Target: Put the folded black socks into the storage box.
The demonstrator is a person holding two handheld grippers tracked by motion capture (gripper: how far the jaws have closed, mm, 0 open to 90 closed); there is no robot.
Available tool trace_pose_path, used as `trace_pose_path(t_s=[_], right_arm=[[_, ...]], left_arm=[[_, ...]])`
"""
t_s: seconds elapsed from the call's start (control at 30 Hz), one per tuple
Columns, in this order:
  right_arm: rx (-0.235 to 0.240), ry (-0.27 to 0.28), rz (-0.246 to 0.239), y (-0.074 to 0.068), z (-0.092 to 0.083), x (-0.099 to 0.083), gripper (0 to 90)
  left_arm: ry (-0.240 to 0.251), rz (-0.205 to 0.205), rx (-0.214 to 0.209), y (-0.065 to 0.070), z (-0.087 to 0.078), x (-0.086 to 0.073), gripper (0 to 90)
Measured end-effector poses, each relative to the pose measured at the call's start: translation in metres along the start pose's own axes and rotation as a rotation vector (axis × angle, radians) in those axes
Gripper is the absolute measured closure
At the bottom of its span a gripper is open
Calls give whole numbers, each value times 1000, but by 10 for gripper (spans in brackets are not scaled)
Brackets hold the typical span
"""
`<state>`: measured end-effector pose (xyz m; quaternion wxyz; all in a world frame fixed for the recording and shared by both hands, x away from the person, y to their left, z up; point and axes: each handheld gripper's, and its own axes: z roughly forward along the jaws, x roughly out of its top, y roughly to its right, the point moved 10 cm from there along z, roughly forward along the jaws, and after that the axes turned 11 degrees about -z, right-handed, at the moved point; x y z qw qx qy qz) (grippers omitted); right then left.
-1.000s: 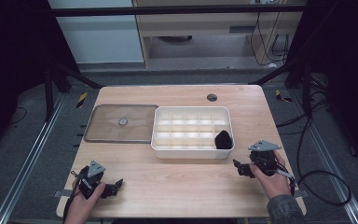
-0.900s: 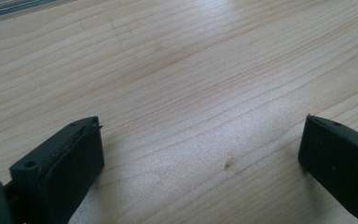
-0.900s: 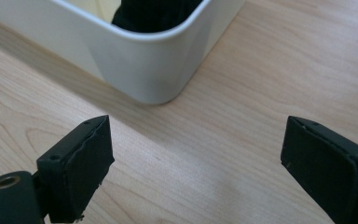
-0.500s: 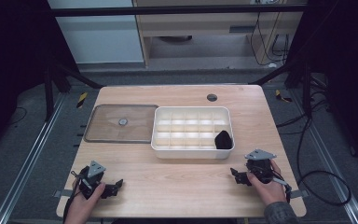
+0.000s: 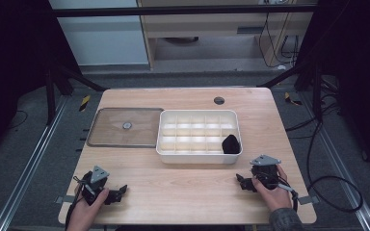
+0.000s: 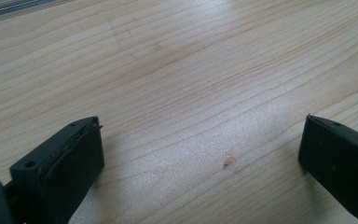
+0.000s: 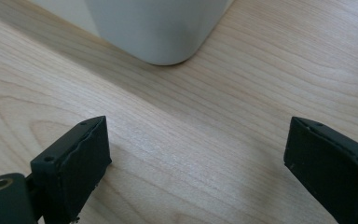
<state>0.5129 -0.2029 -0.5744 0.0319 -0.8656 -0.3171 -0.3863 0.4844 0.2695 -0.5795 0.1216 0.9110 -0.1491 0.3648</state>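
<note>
Tongs in both my hands rest empty, jaws apart, on the pale wooden worktop [image 5: 188, 187]: left tongs [image 5: 118, 193], right tongs [image 5: 241, 182] near the white compartmented plastic tray [image 5: 198, 156] holding a small black lump [image 5: 230, 144]; a careless reach could shove the tray

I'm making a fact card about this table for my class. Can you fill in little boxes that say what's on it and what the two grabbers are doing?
table: light wood
white box: middle of table, split into many small compartments
black thing: in the box's near right corner compartment
clear lid: flat on the table, left of the box
left gripper: open, holding nothing, near left edge
right gripper: open, holding nothing, pointing at the box's corner
</note>
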Motion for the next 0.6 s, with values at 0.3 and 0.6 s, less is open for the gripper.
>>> trace_pose_path(t_s=[0.3, 0.6], right_arm=[[-10, 17, 74, 2, 9, -2, 29], [-72, -6, 144, 0, 12, 1, 4]], left_arm=[[1, 9, -16, -5, 9, 10, 0], [2, 9, -13, -17, 22, 26, 0]])
